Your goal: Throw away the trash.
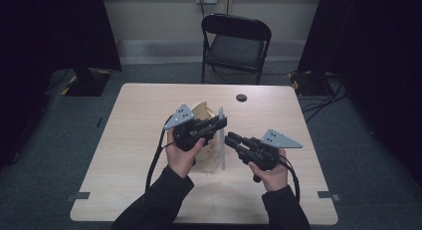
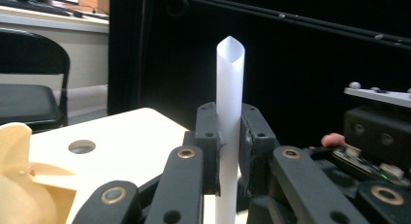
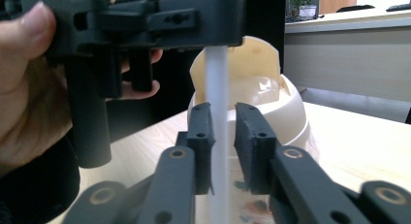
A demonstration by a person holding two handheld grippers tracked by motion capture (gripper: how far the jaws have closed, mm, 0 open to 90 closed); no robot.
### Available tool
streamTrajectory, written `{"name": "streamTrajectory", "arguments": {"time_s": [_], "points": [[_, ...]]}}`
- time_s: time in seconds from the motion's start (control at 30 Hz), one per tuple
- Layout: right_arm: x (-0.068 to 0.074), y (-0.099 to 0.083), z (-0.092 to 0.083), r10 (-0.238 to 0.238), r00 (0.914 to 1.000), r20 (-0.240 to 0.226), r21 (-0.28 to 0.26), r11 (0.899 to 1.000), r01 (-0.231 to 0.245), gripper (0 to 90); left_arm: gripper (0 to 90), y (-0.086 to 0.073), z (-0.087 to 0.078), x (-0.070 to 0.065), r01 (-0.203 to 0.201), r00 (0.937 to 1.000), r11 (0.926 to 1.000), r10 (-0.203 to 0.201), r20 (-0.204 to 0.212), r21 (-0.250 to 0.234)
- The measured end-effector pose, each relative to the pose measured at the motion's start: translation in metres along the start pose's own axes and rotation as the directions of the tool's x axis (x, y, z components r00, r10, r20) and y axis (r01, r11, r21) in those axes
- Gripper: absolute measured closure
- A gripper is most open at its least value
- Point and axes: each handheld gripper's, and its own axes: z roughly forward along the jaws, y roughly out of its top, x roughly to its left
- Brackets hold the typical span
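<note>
A white tube (image 1: 222, 150) stands upright over the middle of the table. My left gripper (image 1: 221, 123) is shut on it; in the left gripper view both jaws press on the tube (image 2: 230, 88) below its open top, fingertips meeting at the gripper (image 2: 229, 146). My right gripper (image 1: 230, 139) comes from the right, lower on the tube. In the right gripper view it stands open (image 3: 223, 136) around the tube (image 3: 216, 98), with a small gap at the right jaw. A cream plastic shell (image 3: 271, 88) sits behind the tube, also seen as the shell (image 1: 201, 110) and the shell (image 2: 24, 185).
The wooden table (image 1: 139, 110) has a round cable hole (image 1: 241, 97) at the back. A black folding chair (image 1: 236, 41) stands beyond the far edge. A stand base (image 1: 87, 80) is on the floor at left, cables (image 1: 323, 98) at right.
</note>
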Motion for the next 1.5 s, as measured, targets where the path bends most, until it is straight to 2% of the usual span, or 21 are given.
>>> {"name": "streamTrajectory", "arguments": {"time_s": [0.17,0.23,0.27,0.3,0.33,0.37,0.4,0.53,0.63,0.67,0.7,0.77,0.8,1.03,1.07,1.1,1.13,1.17,1.23,1.37,1.5], "points": [[-0.009,0.004,-0.009,0.040,0.9987,0.032,-0.021,0.999,-0.039,71.3,80.3,0.002,-0.009,-0.004,-0.001,0.9998,0.9999,0.001,0.018,-0.011],[-0.015,0.003,-0.013,0.036,0.9958,0.084,-0.010,0.999,-0.035,68.6,80.2,0.003,-0.014,-0.007,-0.006,0.9996,0.9999,0.007,0.027,-0.014],[-0.015,0.003,-0.013,0.036,0.9958,0.084,-0.010,0.999,-0.035,68.6,80.2,0.003,-0.014,-0.007,-0.006,0.9996,0.9999,0.007,0.027,-0.014],[-0.024,0.001,-0.017,0.018,0.9869,0.160,0.012,1.000,-0.021,64.3,80.1,0.003,-0.021,-0.009,-0.015,0.9993,0.9998,0.015,0.034,-0.013],[-0.024,0.001,-0.017,0.018,0.9869,0.160,0.012,1.000,-0.021,64.3,80.1,0.003,-0.021,-0.009,-0.015,0.9993,0.9998,0.015,0.034,-0.013],[-0.031,-0.003,-0.021,0.016,0.9755,0.219,0.038,0.999,-0.025,60.6,80.1,0.004,-0.025,-0.009,-0.020,0.9990,0.9997,0.021,0.040,-0.012],[-0.031,-0.003,-0.021,0.016,0.9755,0.219,0.038,0.999,-0.025,60.6,80.1,0.005,-0.029,-0.011,-0.018,0.9990,0.9997,0.019,0.042,-0.017],[-0.051,-0.016,-0.026,0.025,0.9394,0.342,0.071,0.996,-0.053,49.4,80.1,0.008,-0.050,-0.011,-0.044,0.9985,0.9986,0.045,0.030,-0.028],[-0.069,-0.030,-0.030,0.043,0.8986,0.437,0.111,0.989,-0.101,41.9,80.0,0.012,-0.069,-0.009,-0.052,0.9985,0.9975,0.052,0.013,-0.047],[-0.069,-0.030,-0.030,0.043,0.8986,0.437,0.111,0.989,-0.101,41.9,80.0,0.012,-0.069,-0.009,-0.052,0.9985,0.9975,0.052,0.013,-0.047],[-0.077,-0.039,-0.032,0.036,0.8830,0.468,0.145,0.982,-0.117,39.5,80.0,0.014,-0.079,-0.006,-0.053,0.9986,0.9971,0.053,0.001,-0.055],[-0.079,-0.041,-0.033,0.032,0.8789,0.476,0.157,0.980,-0.120,38.5,80.0,0.014,-0.084,-0.004,-0.053,0.9986,0.9967,0.052,-0.007,-0.062],[-0.085,-0.049,-0.033,0.003,0.8632,0.505,0.202,0.972,-0.122,37.8,80.0,0.016,-0.094,-0.001,-0.054,0.9983,0.9961,0.053,-0.024,-0.069],[-0.094,-0.063,-0.034,-0.003,0.8488,0.529,0.255,0.954,-0.155,36.3,80.0,0.025,-0.123,0.013,-0.067,0.9940,0.9924,0.058,-0.093,-0.103],[-0.096,-0.066,-0.033,-0.037,0.8398,0.542,0.304,0.940,-0.154,35.8,80.0,0.028,-0.130,0.017,-0.066,0.9925,0.9907,0.053,-0.110,-0.119],[-0.096,-0.067,-0.032,-0.046,0.8372,0.545,0.318,0.935,-0.156,35.6,80.0,0.030,-0.133,0.020,-0.062,0.9918,0.9900,0.047,-0.119,-0.127],[-0.096,-0.067,-0.032,-0.046,0.8372,0.545,0.318,0.935,-0.156,35.6,80.0,0.030,-0.133,0.020,-0.062,0.9918,0.9900,0.047,-0.119,-0.127],[-0.097,-0.071,-0.031,-0.068,0.8368,0.543,0.355,0.922,-0.156,34.8,80.1,0.036,-0.138,0.024,-0.075,0.9884,0.9880,0.056,-0.141,-0.135],[-0.097,-0.074,-0.028,-0.086,0.8373,0.540,0.385,0.910,-0.155,34.8,80.1,0.042,-0.142,0.027,-0.088,0.9852,0.9856,0.064,-0.159,-0.145],[-0.099,-0.081,-0.027,-0.074,0.8410,0.536,0.393,0.904,-0.170,35.4,80.0,0.051,-0.144,0.032,-0.105,0.9802,0.9817,0.076,-0.183,-0.159],[-0.102,-0.087,-0.028,-0.087,0.8317,0.548,0.416,0.891,-0.181,35.6,80.1,0.066,-0.144,0.041,-0.132,0.9727,0.9749,0.092,-0.213,-0.179]]}}
